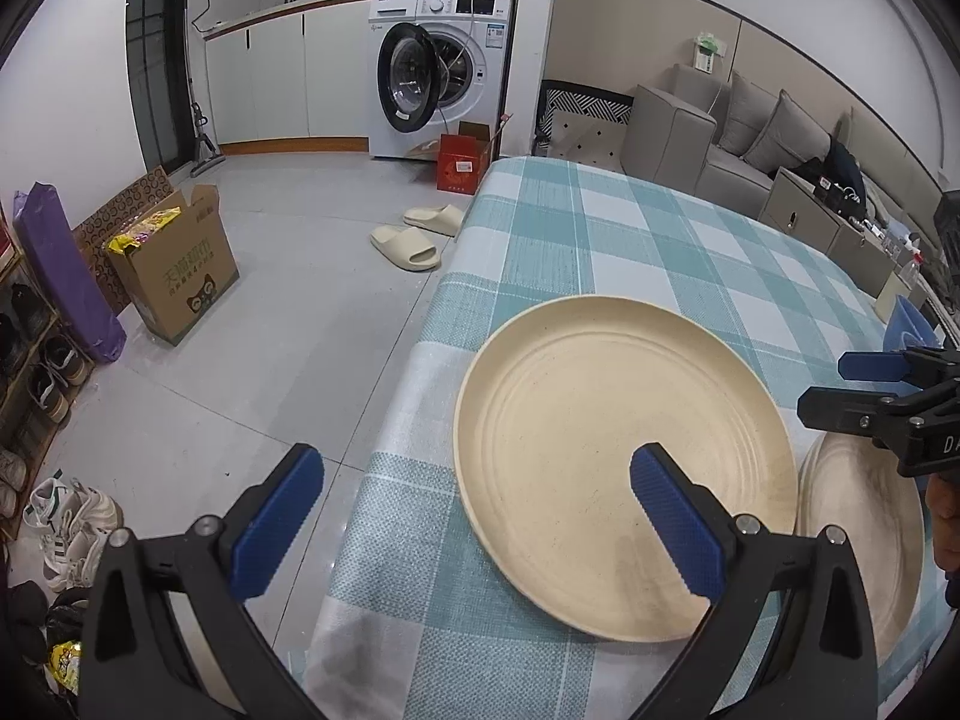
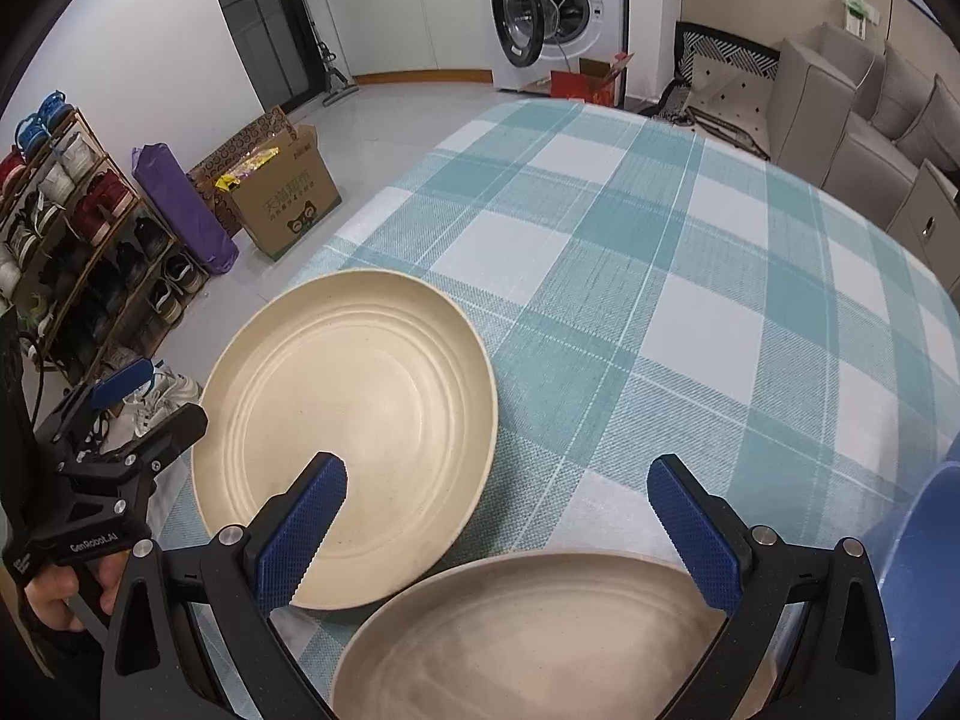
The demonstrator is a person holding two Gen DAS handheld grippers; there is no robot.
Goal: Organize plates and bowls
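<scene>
A cream plate [image 1: 618, 468] lies on the teal checked tablecloth [image 1: 630, 240] near the table's left edge; it also shows in the right wrist view [image 2: 360, 396]. A second cream plate [image 2: 528, 642] lies just right of it, seen in the left wrist view [image 1: 864, 516] too. My left gripper [image 1: 474, 522] is open and empty, its right finger over the first plate's near rim. My right gripper [image 2: 498, 528] is open and empty above the gap between the plates. A blue bowl [image 2: 924, 570] sits at the far right.
The table's left edge drops to a grey floor with a cardboard box [image 1: 180, 270], slippers [image 1: 414, 234], a purple bag [image 1: 66, 276] and a shoe rack [image 2: 78, 228]. A washing machine [image 1: 444, 72] and sofa [image 1: 750, 132] stand beyond.
</scene>
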